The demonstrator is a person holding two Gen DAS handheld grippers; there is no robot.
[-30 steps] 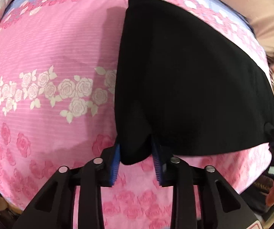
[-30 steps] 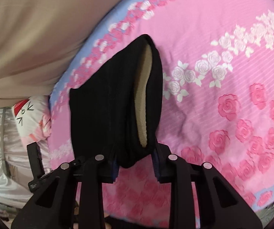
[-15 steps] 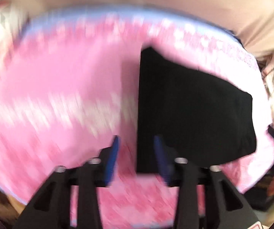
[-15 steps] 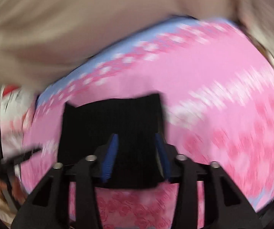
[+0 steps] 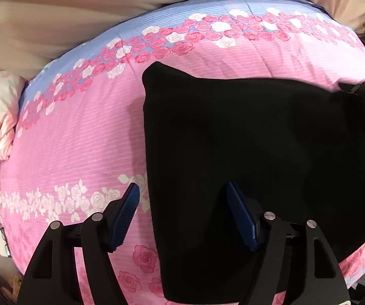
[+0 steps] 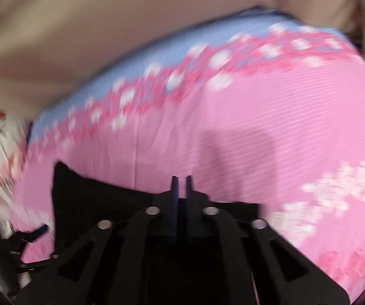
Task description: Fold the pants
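Both claws are letting go of the pants (image 5: 258,157) since a sec ago: back then each was pinching a bunched corner up off the bed, now the fabric is lying flat on the pink quilt (image 5: 80,132) as a folded black slab.

Left claw (image 5: 182,211) is released and its jaws are opening wider; the pants' left edge is sitting under the gap between the blue pads (image 5: 125,216), but nothing is being pinched. Right claw (image 6: 181,190) is closing, jaws nearly together w/ no cloth between them, hovering over the pants' far edge in a blurry right-wrist view.

Risks from here, as I'm reading it: the fold is lying loose on a soft, puffy quilt, so any drag from a claw pulling away could be peeling the top layer back or skewing the edge. The far left corner (image 5: 154,67) is poking up a bit, prob. uneven layers, which could be throwing off the next fold. Right claw is moving fast, and a low pass could be snagging the fabric.
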